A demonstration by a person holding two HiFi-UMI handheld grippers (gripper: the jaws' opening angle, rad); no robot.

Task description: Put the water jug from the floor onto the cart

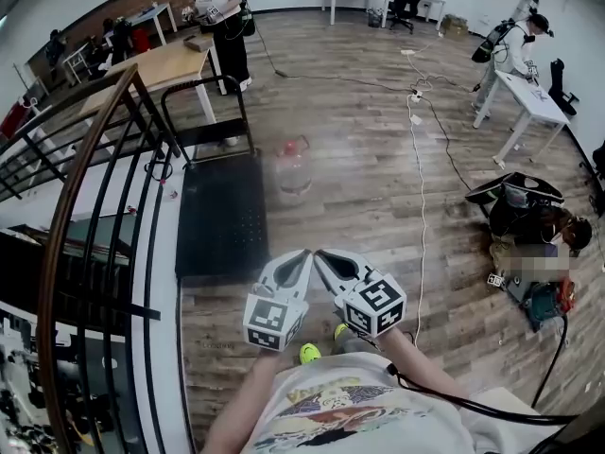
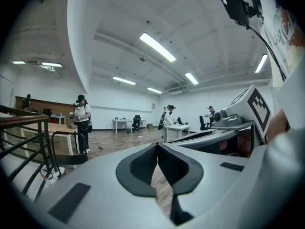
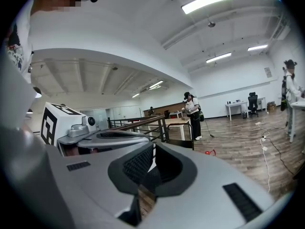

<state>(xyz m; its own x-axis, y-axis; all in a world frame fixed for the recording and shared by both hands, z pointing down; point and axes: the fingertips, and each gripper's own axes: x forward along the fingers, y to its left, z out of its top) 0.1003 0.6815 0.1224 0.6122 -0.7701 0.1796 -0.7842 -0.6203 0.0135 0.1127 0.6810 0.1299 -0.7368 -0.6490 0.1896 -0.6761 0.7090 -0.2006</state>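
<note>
Pointing at water jug (image 1: 294, 170), L gripper (image 1: 302, 255) & R gripper (image 1: 323, 255) both closed, empty.

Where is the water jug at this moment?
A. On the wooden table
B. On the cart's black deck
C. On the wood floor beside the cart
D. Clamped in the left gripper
C: in the head view the water jug stands on the wood floor just right of the cart, while the left gripper and right gripper are shut and empty, near the person's body.
</note>
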